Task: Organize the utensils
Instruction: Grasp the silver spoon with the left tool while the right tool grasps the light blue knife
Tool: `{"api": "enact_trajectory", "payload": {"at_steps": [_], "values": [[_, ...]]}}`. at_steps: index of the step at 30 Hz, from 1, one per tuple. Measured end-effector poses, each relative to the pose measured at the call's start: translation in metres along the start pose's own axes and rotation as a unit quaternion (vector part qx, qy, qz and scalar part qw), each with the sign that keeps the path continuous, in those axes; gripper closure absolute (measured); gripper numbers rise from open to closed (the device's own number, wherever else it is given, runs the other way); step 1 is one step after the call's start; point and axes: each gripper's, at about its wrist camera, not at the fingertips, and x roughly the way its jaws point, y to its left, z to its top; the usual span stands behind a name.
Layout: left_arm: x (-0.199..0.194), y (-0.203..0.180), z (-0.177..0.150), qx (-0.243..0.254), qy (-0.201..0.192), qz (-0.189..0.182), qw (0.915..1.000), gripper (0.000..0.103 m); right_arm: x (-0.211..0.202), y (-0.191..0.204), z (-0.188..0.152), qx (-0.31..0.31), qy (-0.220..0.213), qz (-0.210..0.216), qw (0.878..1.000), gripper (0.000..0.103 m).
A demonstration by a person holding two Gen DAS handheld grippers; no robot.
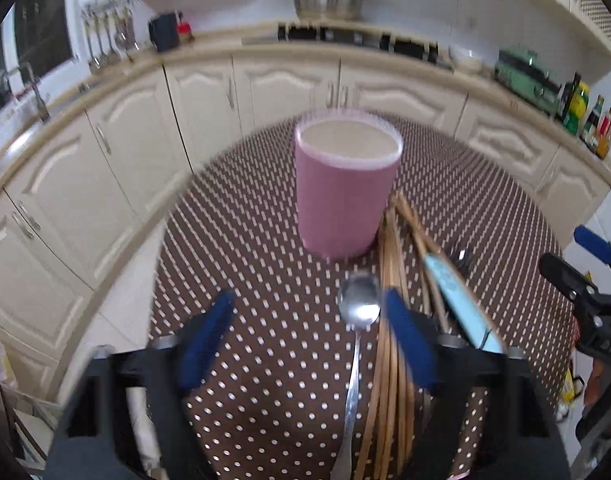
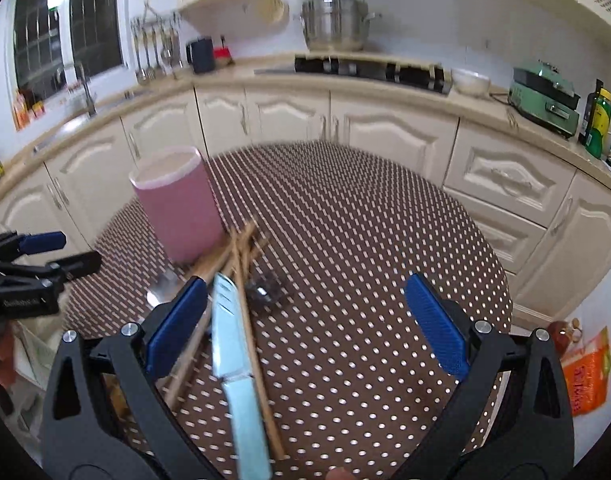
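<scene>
A tall pink cup (image 1: 345, 200) (image 2: 177, 208) stands upright on the brown dotted tablecloth (image 1: 245, 248) (image 2: 365, 240). Beside its base lie a bundle of wooden chopsticks (image 1: 389, 320) (image 2: 241, 248), a steel spoon (image 1: 359, 308) (image 2: 161, 292), a light blue knife (image 1: 461, 304) (image 2: 231, 340) and a small dark utensil (image 1: 459, 260) (image 2: 261, 290). My left gripper (image 1: 309, 340) hangs open above the spoon, its right finger over the chopsticks. My right gripper (image 2: 307, 326) is open above the knife and chopsticks, which sit near its left finger. Neither gripper holds anything.
Cream cabinets (image 2: 385, 128) and a counter curve behind the round table. On the counter are a steel pot (image 2: 335, 20), a green appliance (image 2: 545, 96) and bottles (image 1: 585, 116). An orange bag (image 2: 585, 372) lies on the floor to the right.
</scene>
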Motion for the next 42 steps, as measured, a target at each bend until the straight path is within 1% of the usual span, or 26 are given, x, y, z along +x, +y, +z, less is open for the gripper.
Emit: {"api": "enact_trajectory", "payload": {"at_steps": [1,3,6,9,12,16,18,20,23,24,25,26,28,29,30,33,34,35,36,38,42], "values": [[0.010,0.001,-0.003,-0.003,0.022,-0.008,0.9997,0.046,0.007,0.001,-0.003,-0.008,0.012,-0.006,1.000,0.006],[0.027,-0.004,-0.012,0.009,0.055,-0.012,0.9984,0.050,0.017,0.002,-0.007,-0.017,0.029,-0.005,0.999,0.006],[0.038,-0.013,-0.021,0.032,0.076,-0.018,0.9965,0.051,0.026,0.000,-0.009,-0.022,0.049,0.004,0.999,0.006],[0.048,-0.019,-0.027,0.046,0.095,-0.010,0.9943,0.054,0.029,-0.002,-0.009,-0.023,0.059,0.014,0.998,0.006],[0.055,-0.021,-0.026,0.057,0.105,0.008,0.9928,0.056,0.029,-0.003,-0.008,-0.022,0.061,0.021,0.998,0.006],[0.059,-0.024,-0.018,0.064,0.114,0.014,0.9913,0.056,0.030,-0.004,-0.007,-0.024,0.067,0.031,0.997,0.006],[0.059,-0.030,-0.017,0.078,0.119,0.023,0.9896,0.056,0.032,-0.003,-0.006,-0.028,0.072,0.032,0.996,0.006],[0.062,-0.034,-0.018,0.087,0.132,0.018,0.9873,0.056,0.034,-0.004,-0.005,-0.032,0.076,0.033,0.996,0.006],[0.061,-0.039,-0.018,0.090,0.129,0.024,0.9873,0.057,0.036,-0.007,-0.003,-0.031,0.082,0.036,0.995,0.006],[0.061,-0.038,-0.018,0.088,0.128,0.020,0.9877,0.064,0.036,-0.007,-0.004,-0.031,0.083,0.037,0.995,0.006],[0.062,-0.039,-0.019,0.086,0.128,0.007,0.9881,0.077,0.038,-0.007,-0.003,-0.032,0.086,0.038,0.995,0.006],[0.062,-0.042,-0.020,0.088,0.126,-0.002,0.9881,0.082,0.039,-0.008,-0.003,-0.034,0.090,0.038,0.995,0.006],[0.062,-0.047,-0.019,0.092,0.125,-0.007,0.9878,0.093,0.044,-0.008,-0.002,-0.039,0.098,0.037,0.994,0.006],[0.062,-0.049,-0.019,0.092,0.126,-0.011,0.9877,0.096,0.049,-0.009,-0.002,-0.042,0.110,0.039,0.992,0.006],[0.062,-0.050,-0.018,0.092,0.126,-0.015,0.9877,0.099,0.053,-0.009,-0.002,-0.043,0.121,0.042,0.991,0.008],[0.059,-0.050,-0.018,0.082,0.122,-0.021,0.9889,0.099,0.059,-0.009,-0.001,-0.047,0.146,0.057,0.987,0.016],[0.057,-0.048,-0.019,0.075,0.120,-0.024,0.9897,0.099,0.060,-0.009,-0.001,-0.049,0.151,0.061,0.985,0.021],[0.055,-0.047,-0.022,0.071,0.117,-0.025,0.9902,0.099,0.060,-0.008,-0.001,-0.051,0.156,0.067,0.984,0.029],[0.051,-0.044,-0.026,0.068,0.115,-0.026,0.9907,0.099,0.060,-0.007,0.001,-0.051,0.162,0.076,0.983,0.032],[0.044,-0.041,-0.033,0.061,0.113,-0.027,0.9914,0.099,0.058,-0.002,0.002,-0.057,0.166,0.089,0.980,0.044],[0.039,-0.035,-0.040,0.049,0.107,-0.028,0.9926,0.099,0.051,0.020,-0.002,-0.085,0.175,0.117,0.974,0.052]]}}
